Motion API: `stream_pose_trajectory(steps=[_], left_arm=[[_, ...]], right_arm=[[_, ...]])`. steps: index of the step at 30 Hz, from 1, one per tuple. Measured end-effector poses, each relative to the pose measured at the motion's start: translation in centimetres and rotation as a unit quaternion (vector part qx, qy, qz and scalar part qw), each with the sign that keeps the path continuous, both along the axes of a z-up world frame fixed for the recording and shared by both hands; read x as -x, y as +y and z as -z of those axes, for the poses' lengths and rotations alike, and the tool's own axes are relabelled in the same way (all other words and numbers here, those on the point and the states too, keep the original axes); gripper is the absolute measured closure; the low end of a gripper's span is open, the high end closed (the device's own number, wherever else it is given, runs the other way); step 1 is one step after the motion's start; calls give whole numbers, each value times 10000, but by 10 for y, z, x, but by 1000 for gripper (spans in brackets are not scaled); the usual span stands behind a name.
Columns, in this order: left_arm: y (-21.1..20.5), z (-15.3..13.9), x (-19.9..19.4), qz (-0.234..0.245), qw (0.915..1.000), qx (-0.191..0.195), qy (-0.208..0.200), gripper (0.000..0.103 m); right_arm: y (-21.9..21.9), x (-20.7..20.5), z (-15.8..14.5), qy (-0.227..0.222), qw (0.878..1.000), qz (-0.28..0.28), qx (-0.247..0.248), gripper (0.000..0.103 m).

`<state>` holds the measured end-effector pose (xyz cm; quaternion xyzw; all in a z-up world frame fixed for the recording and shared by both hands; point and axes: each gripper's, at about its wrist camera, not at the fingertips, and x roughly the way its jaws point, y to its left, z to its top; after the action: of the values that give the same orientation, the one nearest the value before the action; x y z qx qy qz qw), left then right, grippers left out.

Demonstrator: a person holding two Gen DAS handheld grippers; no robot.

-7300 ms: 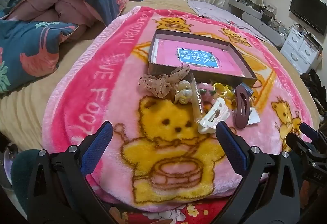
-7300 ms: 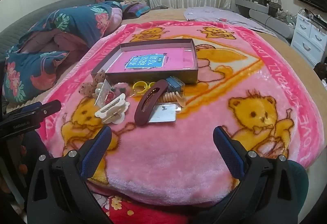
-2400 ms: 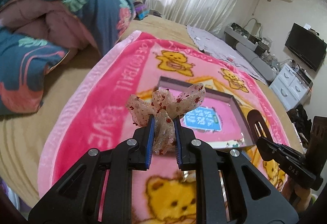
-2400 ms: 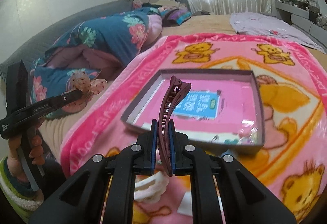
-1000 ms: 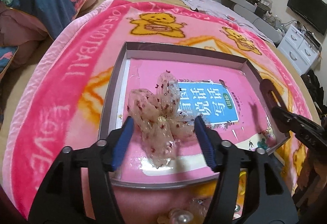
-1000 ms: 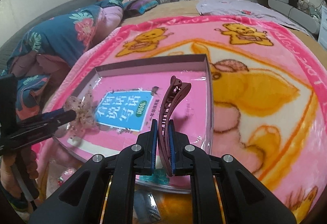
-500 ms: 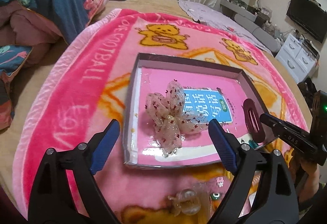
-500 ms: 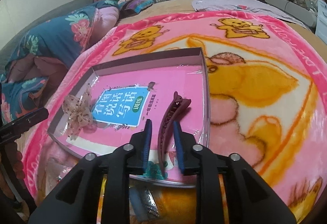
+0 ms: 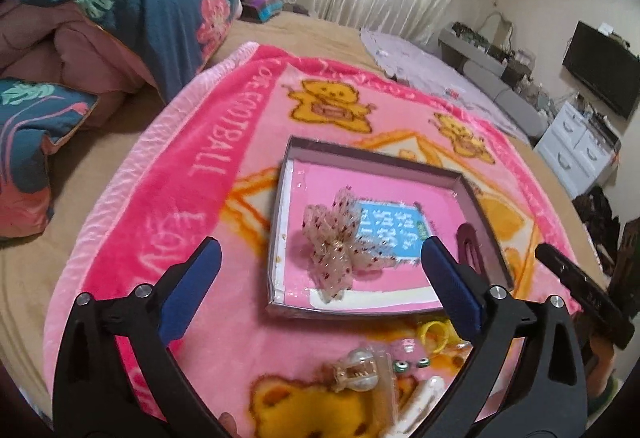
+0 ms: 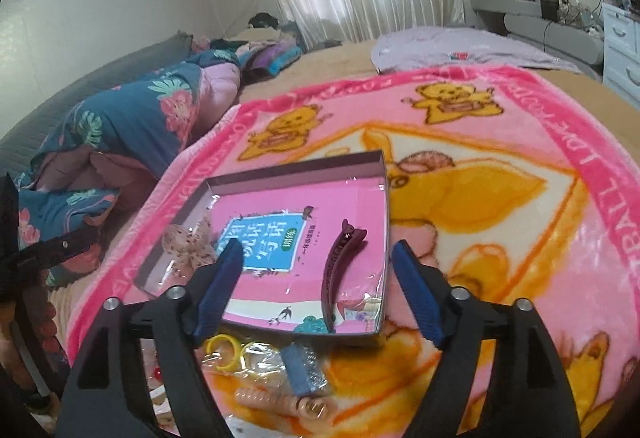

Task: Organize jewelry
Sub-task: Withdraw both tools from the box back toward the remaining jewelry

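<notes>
Left wrist view: a pink teddy-bear blanket point(image 9: 192, 174) covers the bed, and on it sits a shallow box point(image 9: 362, 154) lined with a pink book cover. Inside, the sheer speckled bow point(image 9: 338, 248) lies at the left, the maroon hair clip point(image 10: 340, 270) at the right, well apart. The left gripper point(image 9: 320, 284) has just been opening and its jaws stand wide, the bow beyond them untouched. The right gripper point(image 10: 318, 286) has likewise just been opening, jaws apart, the clip lying free between them. Nearer, loose on the blanket, lie 1 pearl claw clip point(image 9: 356, 368), 1 blue comb point(image 10: 304, 368) and yellow rings point(image 10: 222, 356).
</notes>
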<state>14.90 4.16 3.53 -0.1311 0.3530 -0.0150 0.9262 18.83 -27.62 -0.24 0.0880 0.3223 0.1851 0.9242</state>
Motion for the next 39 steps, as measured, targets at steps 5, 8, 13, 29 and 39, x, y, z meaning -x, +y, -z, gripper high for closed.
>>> stream_pose_trajectory(steps=[5, 8, 13, 29, 39], left_arm=[[-1, -13, 17, -37, 9998, 59, -199, 10], [-4, -18, 26, -25, 9996, 74, -269, 10], [-8, -27, 41, -2, 9992, 64, -401, 10], [-18, -25, 79, 104, 9990, -174, -387, 9], [-21, -17, 93, 145, 9991, -277, -281, 10]], right_arm=[[0, 20, -19, -211, 9997, -63, -53, 15], [2, 32, -29, -333, 9994, -117, -60, 14], [2, 50, -41, -446, 9988, -211, -44, 14], [8, 96, -45, -402, 9982, -426, 123, 14], [16, 113, -36, -284, 9978, -562, 229, 13]])
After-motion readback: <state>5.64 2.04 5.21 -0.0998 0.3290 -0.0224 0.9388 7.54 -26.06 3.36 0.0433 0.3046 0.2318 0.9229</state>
